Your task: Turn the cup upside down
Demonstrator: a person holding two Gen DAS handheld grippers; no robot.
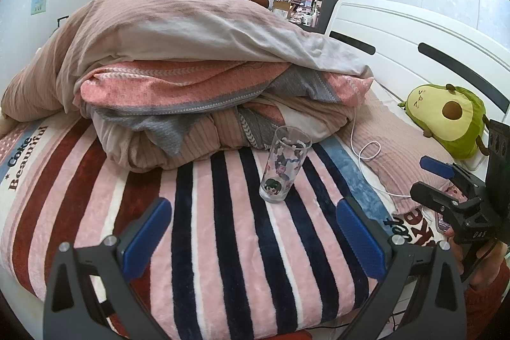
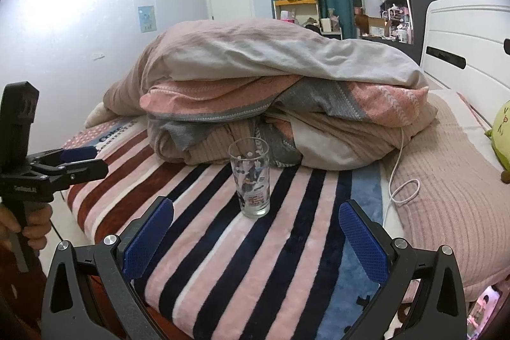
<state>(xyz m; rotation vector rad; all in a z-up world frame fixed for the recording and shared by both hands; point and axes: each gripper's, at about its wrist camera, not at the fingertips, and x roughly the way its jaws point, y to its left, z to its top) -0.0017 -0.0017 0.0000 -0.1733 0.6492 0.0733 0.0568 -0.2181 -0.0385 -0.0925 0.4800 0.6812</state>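
A clear glass cup (image 1: 284,165) with cartoon prints stands upright, mouth up, on the striped blanket (image 1: 223,244); it also shows in the right wrist view (image 2: 251,177). My left gripper (image 1: 253,236) is open and empty, its blue pads wide apart, short of the cup. My right gripper (image 2: 256,239) is open and empty, also just short of the cup. Each gripper shows in the other's view: the right one at the right edge (image 1: 446,180), the left one at the left edge (image 2: 63,163).
A heap of folded quilts (image 1: 197,78) lies right behind the cup. A white cable (image 1: 366,155) loops on a pink pillow (image 2: 452,180) to the right. An avocado plush (image 1: 449,120) leans by the white headboard (image 1: 398,31).
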